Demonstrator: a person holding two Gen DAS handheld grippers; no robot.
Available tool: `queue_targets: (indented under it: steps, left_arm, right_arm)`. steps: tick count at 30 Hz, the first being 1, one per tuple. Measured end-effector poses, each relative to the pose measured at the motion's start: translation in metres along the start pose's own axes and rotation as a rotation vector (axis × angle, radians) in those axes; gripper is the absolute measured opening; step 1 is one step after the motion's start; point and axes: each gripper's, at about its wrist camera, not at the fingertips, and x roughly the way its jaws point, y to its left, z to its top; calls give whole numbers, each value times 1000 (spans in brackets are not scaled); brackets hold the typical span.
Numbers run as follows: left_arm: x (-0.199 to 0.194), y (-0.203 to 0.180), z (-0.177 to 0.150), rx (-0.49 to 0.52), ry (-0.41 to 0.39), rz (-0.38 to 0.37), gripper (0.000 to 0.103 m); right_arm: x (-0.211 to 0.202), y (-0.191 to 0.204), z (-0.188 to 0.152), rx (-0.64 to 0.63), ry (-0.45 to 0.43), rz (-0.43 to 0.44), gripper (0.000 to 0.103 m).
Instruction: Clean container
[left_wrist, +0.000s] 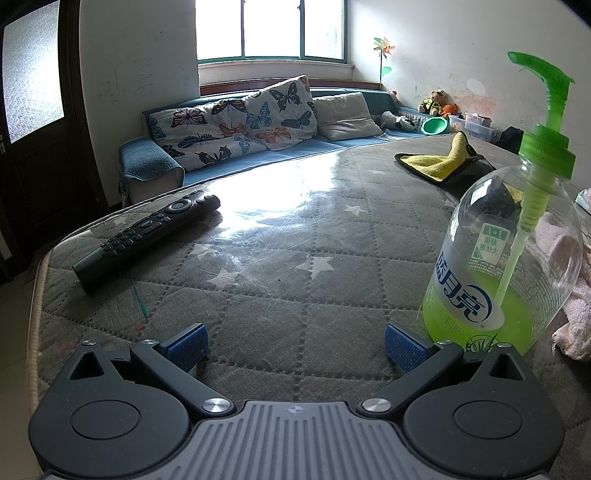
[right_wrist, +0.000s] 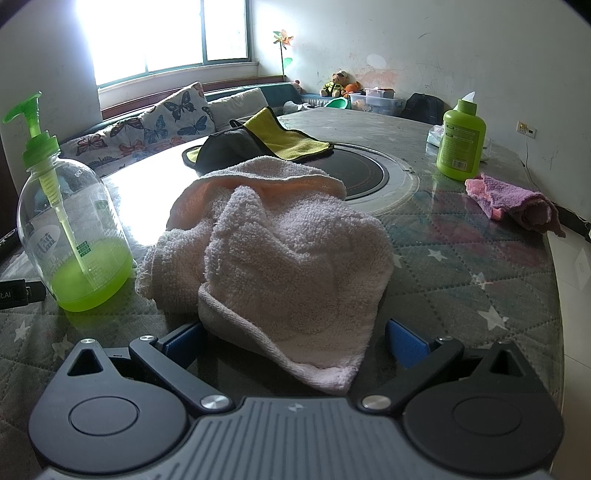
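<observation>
A clear pump bottle (left_wrist: 506, 254) with a green pump head and green liquid at its bottom stands upright on the table, just right of my left gripper (left_wrist: 295, 347). That gripper is open, with bare tabletop between its blue pads. The same pump bottle (right_wrist: 74, 236) appears at the left of the right wrist view. A crumpled pale pink towel (right_wrist: 280, 251) lies in front of my right gripper (right_wrist: 295, 347), which is open; the towel's near corner hangs between its fingers without being clamped. The towel's edge (left_wrist: 569, 280) shows behind the bottle.
A black remote (left_wrist: 147, 236) lies at the left on the quilted star-pattern table (left_wrist: 280, 258). A yellow-and-grey cloth (right_wrist: 266, 144) and a round cooktop (right_wrist: 369, 177) sit mid-table. A green bottle (right_wrist: 461, 144) and a purple-pink rag (right_wrist: 517, 203) are at the right. A sofa (left_wrist: 236, 136) stands behind.
</observation>
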Motion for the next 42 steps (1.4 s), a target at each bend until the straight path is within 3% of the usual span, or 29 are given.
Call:
queue_targets:
  steps: [24,42]
  left_arm:
    - [-16,0,-13,47,10,-59,103]
    - [-38,-19,-26,96,70,-119,103]
  right_arm:
    - [-5,4,-4,-10,6,-24,103]
    - [-15,5,-11,-3,5,-36,103]
